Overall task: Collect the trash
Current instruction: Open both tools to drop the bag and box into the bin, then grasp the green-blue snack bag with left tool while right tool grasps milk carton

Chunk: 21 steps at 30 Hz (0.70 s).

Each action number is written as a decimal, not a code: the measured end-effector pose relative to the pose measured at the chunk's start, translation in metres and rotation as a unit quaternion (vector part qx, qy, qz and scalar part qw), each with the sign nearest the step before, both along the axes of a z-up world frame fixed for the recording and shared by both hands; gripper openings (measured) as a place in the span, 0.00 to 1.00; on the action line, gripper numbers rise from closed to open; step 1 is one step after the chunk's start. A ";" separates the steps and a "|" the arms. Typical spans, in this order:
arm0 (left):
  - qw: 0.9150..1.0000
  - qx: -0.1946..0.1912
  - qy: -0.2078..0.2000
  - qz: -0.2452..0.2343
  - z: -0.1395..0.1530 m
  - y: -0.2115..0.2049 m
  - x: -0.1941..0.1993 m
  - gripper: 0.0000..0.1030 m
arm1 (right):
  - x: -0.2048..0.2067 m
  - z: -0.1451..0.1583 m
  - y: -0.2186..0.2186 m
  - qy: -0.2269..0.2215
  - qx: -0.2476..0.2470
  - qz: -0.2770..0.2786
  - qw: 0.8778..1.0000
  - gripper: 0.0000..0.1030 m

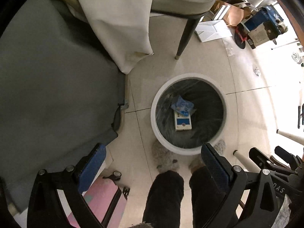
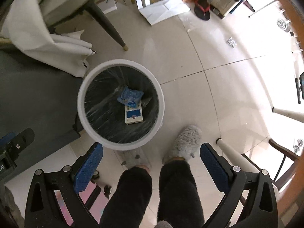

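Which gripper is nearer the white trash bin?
Right, though only slightly. The right gripper hangs open at the white trash bin's near rim; the left gripper hangs open a little farther back.

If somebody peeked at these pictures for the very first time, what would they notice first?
Probably the round white trash bin on the tiled floor, with a blue-and-white box and a crumpled blue wrapper lying at the bottom of its dark liner. Next, the fluffy grey slippers right beside the bin, below the wide-open blue-padded right gripper.
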<state>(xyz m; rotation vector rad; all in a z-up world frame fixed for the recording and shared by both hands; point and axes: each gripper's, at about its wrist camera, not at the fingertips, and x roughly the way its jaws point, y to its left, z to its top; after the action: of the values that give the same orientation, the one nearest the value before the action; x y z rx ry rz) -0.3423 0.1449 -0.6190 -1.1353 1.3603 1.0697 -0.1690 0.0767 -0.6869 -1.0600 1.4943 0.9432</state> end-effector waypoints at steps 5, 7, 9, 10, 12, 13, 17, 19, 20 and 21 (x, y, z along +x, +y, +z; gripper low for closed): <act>1.000 0.008 -0.008 -0.004 0.048 -0.007 0.003 0.99 | 0.000 0.060 -0.004 -0.004 0.014 0.005 1.000 1.00; 1.000 0.014 -0.011 -0.007 0.071 -0.012 0.005 0.99 | 0.000 0.082 -0.006 -0.008 0.019 0.006 1.000 1.00; 1.000 0.022 -0.013 -0.009 0.095 -0.017 0.004 0.99 | 0.001 0.113 -0.009 -0.011 0.028 0.009 1.000 1.00; 1.000 0.023 -0.014 -0.008 0.106 -0.021 0.004 0.99 | 0.001 0.125 -0.010 -0.012 0.032 0.010 0.999 1.00; 0.999 0.025 -0.021 -0.006 0.128 -0.027 0.003 0.99 | 0.002 0.151 -0.012 -0.009 0.039 0.011 0.999 1.00; 0.999 0.025 -0.020 -0.007 0.138 -0.030 0.003 0.99 | 0.002 0.162 -0.013 -0.009 0.041 0.013 0.999 1.00; 0.999 0.029 -0.019 -0.009 0.178 -0.043 -0.001 0.99 | 0.001 0.214 -0.019 -0.007 0.056 0.017 0.998 1.00; 0.999 0.032 -0.022 -0.009 0.199 -0.048 -0.002 0.99 | 0.001 0.240 -0.022 -0.002 0.064 0.011 0.998 1.00; 0.999 0.037 -0.021 -0.011 0.211 -0.051 -0.003 0.99 | 0.001 0.255 -0.024 0.004 0.071 0.007 0.997 1.00; 0.999 0.042 -0.020 -0.013 0.221 -0.052 -0.003 0.99 | 0.002 0.269 -0.025 0.007 0.078 0.003 0.997 1.00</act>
<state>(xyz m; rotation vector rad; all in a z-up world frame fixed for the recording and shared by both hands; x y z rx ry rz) -0.3450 0.0932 -0.3978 -1.0688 1.2847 1.0706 -0.1671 0.0513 -0.4182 -0.9480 1.4045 1.0557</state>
